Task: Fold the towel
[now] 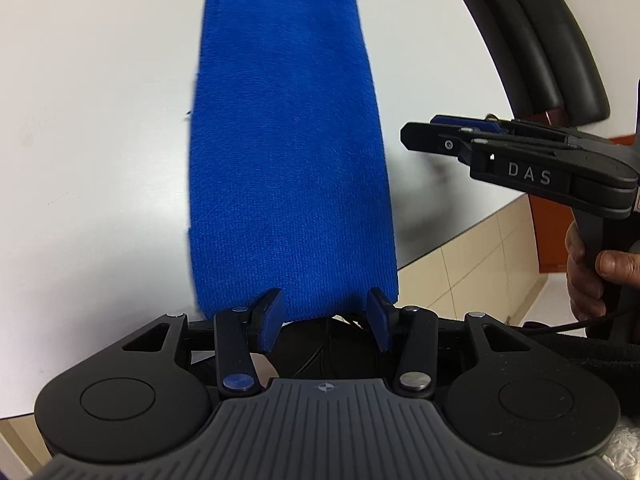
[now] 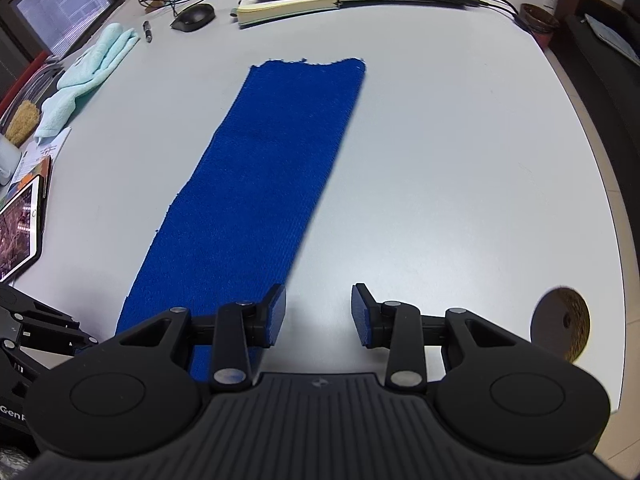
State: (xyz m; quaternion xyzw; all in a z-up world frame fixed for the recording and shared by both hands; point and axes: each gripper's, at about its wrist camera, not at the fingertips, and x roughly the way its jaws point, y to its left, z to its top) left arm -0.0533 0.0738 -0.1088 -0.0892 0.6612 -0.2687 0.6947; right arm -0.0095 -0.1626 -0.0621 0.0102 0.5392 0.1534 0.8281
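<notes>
While the blue towel (image 2: 248,196) lies flat as a long, narrow strip on the white table (image 2: 460,184), both grippers hang over its near end with nothing between their pads. The strip runs from the table's near edge toward the far edge; its far end is ragged, and its near end reaches the near edge in the left wrist view. Left gripper (image 1: 326,314): jaws parted and empty, straddling the middle of the towel's near end, blue pads apart from the cloth as far as can be seen. Right gripper (image 2: 318,314): jaws parted and empty, over bare tabletop just beside the towel's right long edge; its left finger (image 2: 274,314) overlaps that edge in the picture. In the left wrist view the right gripper is seen from the side, held by a hand (image 1: 592,276) beyond the table's near right edge.

Containers: a dark bowl (image 2: 538,20) stands at the far right corner; its contents cannot be made out.

Other items: a pale green towel (image 2: 86,76), bunched, along the left edge; a tablet (image 2: 20,228) at the near left edge; a computer mouse (image 2: 193,17), a pen (image 2: 147,31) and an open notebook (image 2: 288,7) along the far edge; a round brown object (image 2: 560,324) beyond the near right edge.
</notes>
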